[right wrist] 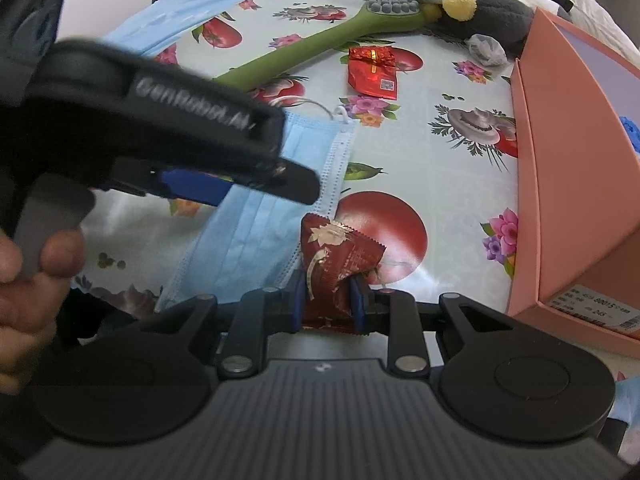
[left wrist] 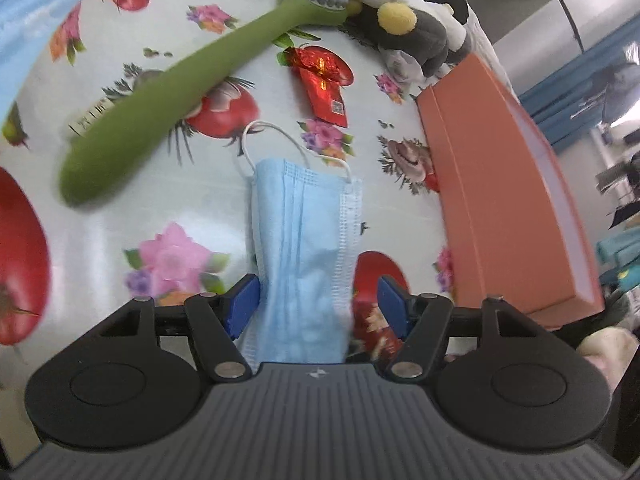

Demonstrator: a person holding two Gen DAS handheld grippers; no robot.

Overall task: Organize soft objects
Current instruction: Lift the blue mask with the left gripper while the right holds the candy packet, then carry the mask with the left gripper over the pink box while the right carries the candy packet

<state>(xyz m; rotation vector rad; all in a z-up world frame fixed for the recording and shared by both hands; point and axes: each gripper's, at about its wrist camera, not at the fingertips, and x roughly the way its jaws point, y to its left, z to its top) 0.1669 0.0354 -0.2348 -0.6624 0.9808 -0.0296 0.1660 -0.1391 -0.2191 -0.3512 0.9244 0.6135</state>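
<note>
Well, the flowered tablecloth [left wrist: 200, 208] is filling both views, printed with tomatoes and pink blossoms, and the pink box [right wrist: 568, 184] is standing along its right side, lid up. Next in size, the green massage stick [left wrist: 160, 104] is lying diagonally across the far half of the cloth, its grey knobbed head touching the grey plush toy [left wrist: 416, 36] by the box's far corner.

Now the blue face mask [left wrist: 304, 240] is lying flat on the cloth, folded lengthwise, its white ear loops pointing away. The left gripper [left wrist: 318, 304] is hanging right over its near end with the jaws standing wide; the mask is running between them, the left blue pad just beside its edge, the right pad clear of it, nothing pinched.

The right gripper [right wrist: 326, 304] is squeezing a dark red snack packet [right wrist: 334, 260], pads pressing in on both sides of the crumpled wrapper, which is sticking up just beside the mask's right edge. Smallest of all, a shiny red candy packet [left wrist: 324, 84] is lying beyond the mask, near the stick.
</note>
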